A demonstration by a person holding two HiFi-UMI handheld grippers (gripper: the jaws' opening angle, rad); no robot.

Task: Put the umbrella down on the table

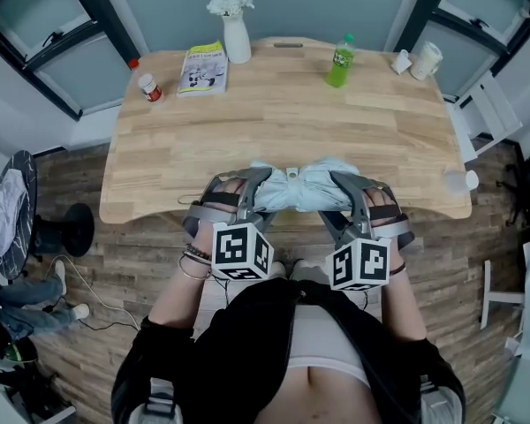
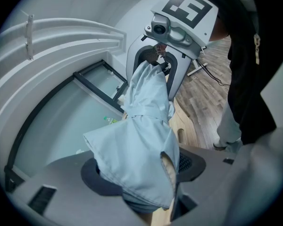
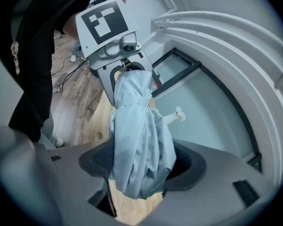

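The left tongs (image 2: 140,175) stand wide apart but clamp one end of the folded, pale blue umbrella (image 2: 141,126). Its cloth fills the gap between the two dark pads and spills over them, so most of each pad is covered. The right tongs (image 3: 141,166) grip the other end in the same way, with bunched fabric pressed between their pads. From the head view the umbrella lies level and crosswise between the two tongs, close in front of the person and over the near edge of the wooden desk (image 1: 159,184). Whether it touches the wood or hangs just above it cannot be told. Both its tips are buried inside the tongs, and no handle or shaft shows through the cloth. In each gripper view the opposite tongs appear at the far end of the bundle, marker cube uppermost, and a strip of the desk shows below the fabric. Well beyond the umbrella, along the far edge of the desk, stand a small red-capped jar (image 1: 149,87), a booklet (image 1: 201,69), a white vase (image 1: 237,38) with white flowers, a green bottle (image 1: 340,62) and a white cup (image 1: 427,60). A pale object at the desk's right end is too faint to identify.
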